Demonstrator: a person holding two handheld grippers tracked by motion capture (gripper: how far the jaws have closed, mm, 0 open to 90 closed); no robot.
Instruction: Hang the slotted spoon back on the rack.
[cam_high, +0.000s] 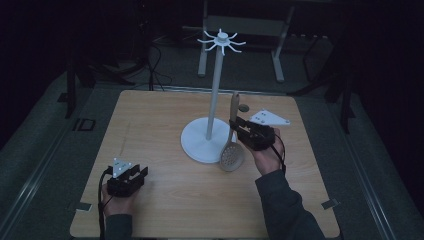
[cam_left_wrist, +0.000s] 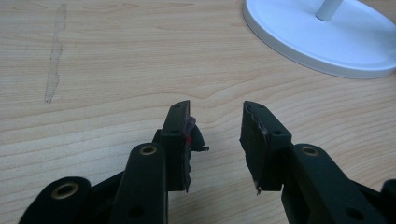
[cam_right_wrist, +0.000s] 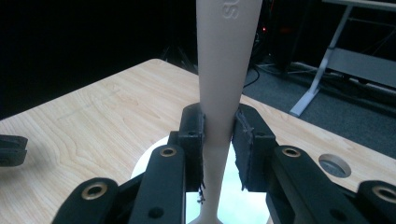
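Note:
A beige slotted spoon (cam_high: 232, 135) hangs upright beside the white hook stand (cam_high: 214, 100), its perforated bowl low over the stand's round base (cam_high: 200, 142). My right gripper (cam_high: 235, 125) is shut on the spoon's handle (cam_right_wrist: 223, 70), which rises between the two pads in the right gripper view. The stand's top ring of hooks (cam_high: 221, 41) sits well above the spoon's handle end. My left gripper (cam_high: 142, 171) rests near the table's front left corner, open, with nothing between its jaws (cam_left_wrist: 217, 135); the stand's base (cam_left_wrist: 322, 42) lies ahead to its right.
The wooden table (cam_high: 150, 125) has a round hole (cam_high: 243, 107) near its back right. A faint tape mark (cam_left_wrist: 53, 60) runs along the wood at the left. Dark floor, cables and a grey frame (cam_high: 277, 50) lie beyond the far edge.

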